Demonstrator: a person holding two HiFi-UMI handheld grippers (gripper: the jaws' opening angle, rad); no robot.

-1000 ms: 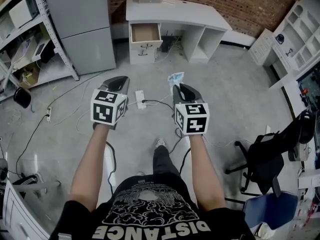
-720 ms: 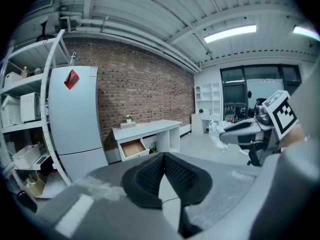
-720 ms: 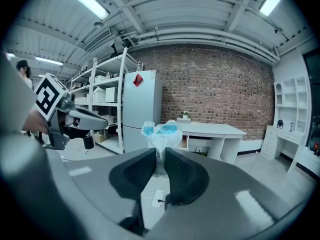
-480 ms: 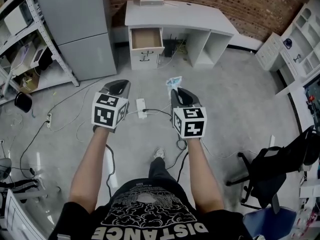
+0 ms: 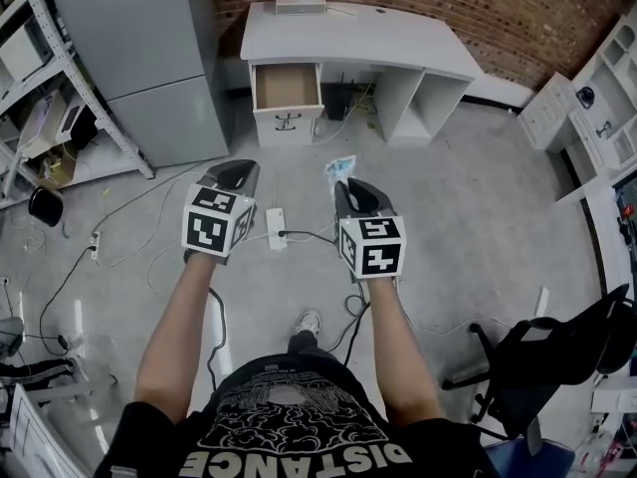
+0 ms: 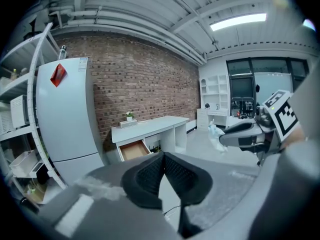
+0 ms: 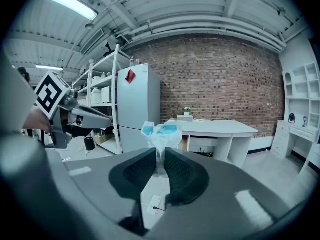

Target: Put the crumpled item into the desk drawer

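A crumpled white-and-blue item (image 5: 341, 166) sticks out past the tips of my right gripper (image 5: 348, 183), which is shut on it. In the right gripper view the crumpled item (image 7: 161, 134) is pinched between the pads of that gripper (image 7: 161, 155). My left gripper (image 5: 237, 173) is held level beside it, and its pads (image 6: 150, 174) meet at the tip with nothing between them. Ahead stands the white desk (image 5: 368, 43), its left drawer (image 5: 286, 86) pulled open and showing a bare wooden bottom. The left gripper view also shows the drawer (image 6: 134, 150) and the crumpled item (image 6: 216, 135).
A grey fridge (image 5: 149, 58) and a metal rack (image 5: 50, 88) stand to the left. A power strip (image 5: 276, 228) and cables lie on the floor between me and the desk. A black office chair (image 5: 557, 347) is at the right, a white shelf unit (image 5: 597, 98) beyond it.
Both grippers and the person have moved forward towards the desk, which now looks nearer. The crumpled item has stayed in the right gripper.
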